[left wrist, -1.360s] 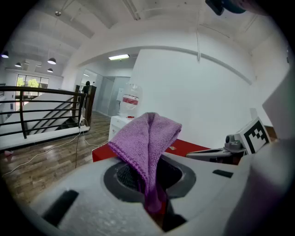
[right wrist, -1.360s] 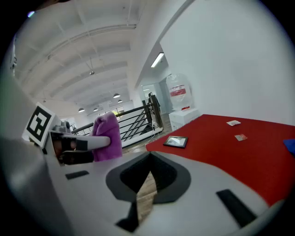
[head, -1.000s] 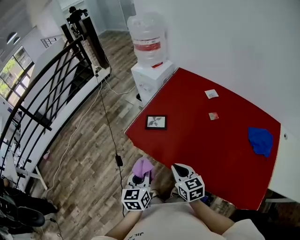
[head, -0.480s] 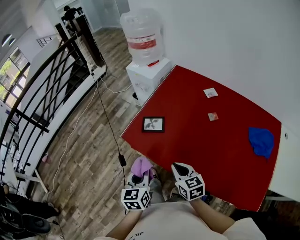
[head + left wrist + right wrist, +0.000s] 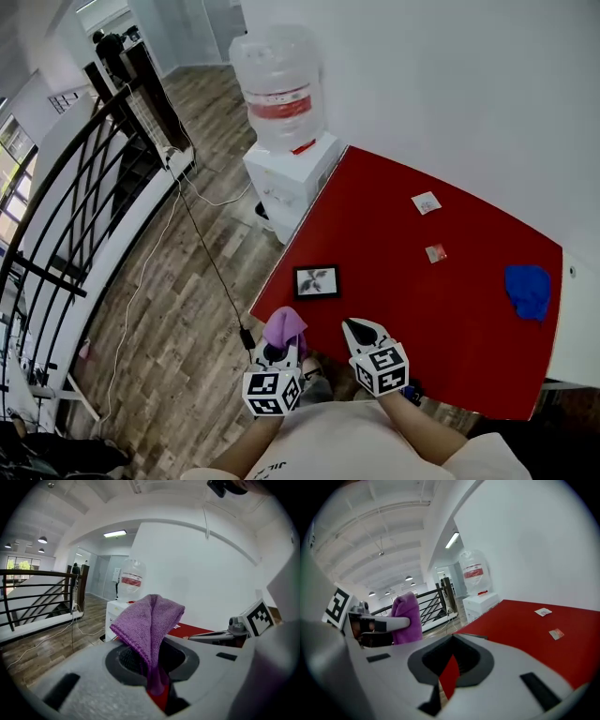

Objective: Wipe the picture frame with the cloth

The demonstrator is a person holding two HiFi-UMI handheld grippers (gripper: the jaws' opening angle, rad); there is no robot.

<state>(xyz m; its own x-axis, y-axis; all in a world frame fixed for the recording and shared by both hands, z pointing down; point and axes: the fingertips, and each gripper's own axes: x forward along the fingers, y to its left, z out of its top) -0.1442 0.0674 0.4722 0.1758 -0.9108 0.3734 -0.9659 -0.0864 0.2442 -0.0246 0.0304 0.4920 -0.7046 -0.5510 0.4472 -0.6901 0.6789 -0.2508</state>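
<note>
Frame (image 5: pixel 317 281): lies flat on the red worktop (image 5: pixel 450 337), close to the edge on the person's left, with nothing touching it.

Cloth (image 5: pixel 284 327): purple, off the worktop, clamped in the left hand-held gripper (image 5: pixel 278 354). The jaws are closed on its lower part, and the rest stands up in a fold above them. It hangs just short of the worktop's near edge, near the frame but apart from it.

Right hand-held gripper (image 5: pixel 360 329): jaws together, holding nothing, just beside the left one, its tips over the worktop's near edge.

Also on the worktop: two small cards (image 5: pixel 426 202) farther back, and a blue cloth (image 5: pixel 527 291) at the right side, well apart from the frame.

Water dispenser (image 5: pixel 281 122): stands on the wood floor at the worktop's far left corner.
</note>
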